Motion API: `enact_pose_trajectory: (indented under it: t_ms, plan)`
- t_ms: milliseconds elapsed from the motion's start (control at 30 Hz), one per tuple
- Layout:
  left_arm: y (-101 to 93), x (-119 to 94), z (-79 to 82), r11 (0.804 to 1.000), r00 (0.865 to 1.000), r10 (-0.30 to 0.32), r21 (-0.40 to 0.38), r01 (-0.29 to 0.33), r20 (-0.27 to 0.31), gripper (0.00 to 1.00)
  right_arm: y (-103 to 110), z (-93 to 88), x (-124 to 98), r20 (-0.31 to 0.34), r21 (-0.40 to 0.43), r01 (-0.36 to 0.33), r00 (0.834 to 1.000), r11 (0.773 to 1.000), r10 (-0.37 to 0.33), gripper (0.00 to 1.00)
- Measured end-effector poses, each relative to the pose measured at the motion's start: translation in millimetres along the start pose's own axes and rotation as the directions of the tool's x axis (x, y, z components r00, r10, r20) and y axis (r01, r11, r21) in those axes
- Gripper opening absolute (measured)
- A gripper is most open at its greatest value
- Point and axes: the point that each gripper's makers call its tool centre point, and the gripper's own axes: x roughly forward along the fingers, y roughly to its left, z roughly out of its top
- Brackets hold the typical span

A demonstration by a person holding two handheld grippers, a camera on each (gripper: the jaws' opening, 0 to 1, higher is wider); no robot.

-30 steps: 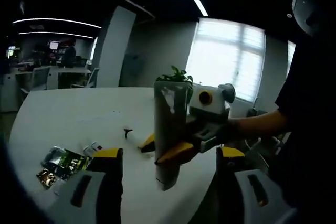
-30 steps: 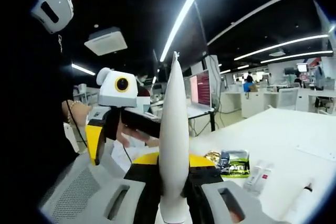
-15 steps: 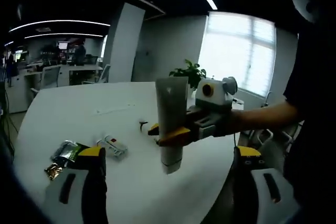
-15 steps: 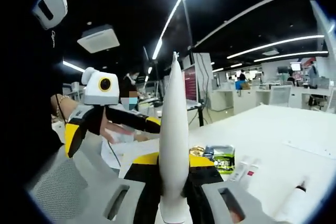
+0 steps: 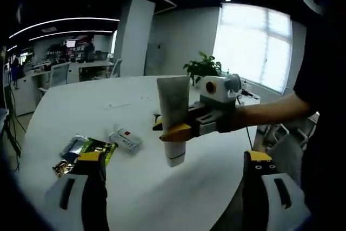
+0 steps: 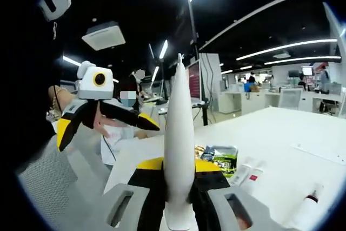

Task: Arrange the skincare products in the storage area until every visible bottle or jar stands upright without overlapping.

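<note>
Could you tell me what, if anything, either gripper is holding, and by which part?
The right gripper holds a white tube, jaws shut across its lower body just above the cap. The left gripper holds nothing.

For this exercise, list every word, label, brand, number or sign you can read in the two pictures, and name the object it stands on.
No text can be read.
White tube in the right claw: no legible print.
Small white tubes with red marks: too small to read.
Green and gold sachets: print blurred.
Red monitor screen: content too blurred to read.
</note>
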Motion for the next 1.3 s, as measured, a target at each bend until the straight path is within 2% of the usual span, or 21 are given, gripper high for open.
enact_pose_trajectory:
  t_ms: [167, 367, 567, 867, 1100, 1300]
  plan:
    - [2.1, 5.5, -2.0, 1.0, 1.0, -0.002, -0.009, 0.002, -0.012, 0.99, -10.2, -7.5, 3.1, -0.01, -0.012, -0.003, 1.0, 1.0, 0.003, 0.07]
    - [14.5, 7.8, -7.5, 1.0, 0.999, 0.012, -0.015, -0.013, -0.029, 0.99, -29.6, -12.8, 10.5, 0.003, -0.03, -0.004, 1.0, 1.0, 0.004, 0.07]
    - [15.6, 7.8, -14.3, 1.0, 0.999, 0.017, -0.022, -0.018, -0.05, 0.99, -40.0, -13.8, 15.1, 0.034, -0.026, -0.003, 0.999, 1.0, 0.004, 0.07]
    - [14.4, 5.4, -22.5, 0.999, 0.997, 0.019, -0.035, -0.021, -0.072, 0.99, -45.2, -22.2, 18.1, 0.028, -0.031, -0.012, 1.0, 0.999, 0.013, 0.07]
    - [13.8, 5.2, -28.8, 0.999, 0.996, 0.016, -0.041, -0.02, -0.09, 0.99, -41.3, -25.2, 16.9, 0.007, -0.061, -0.041, 0.999, 0.997, 0.042, 0.08]
    - [8.7, 8.5, -29.1, 0.998, 0.996, -0.003, -0.061, -0.002, -0.085, 0.99, -37.0, -28.1, 13.1, -0.033, -0.07, -0.056, 0.998, 0.996, 0.054, 0.1]
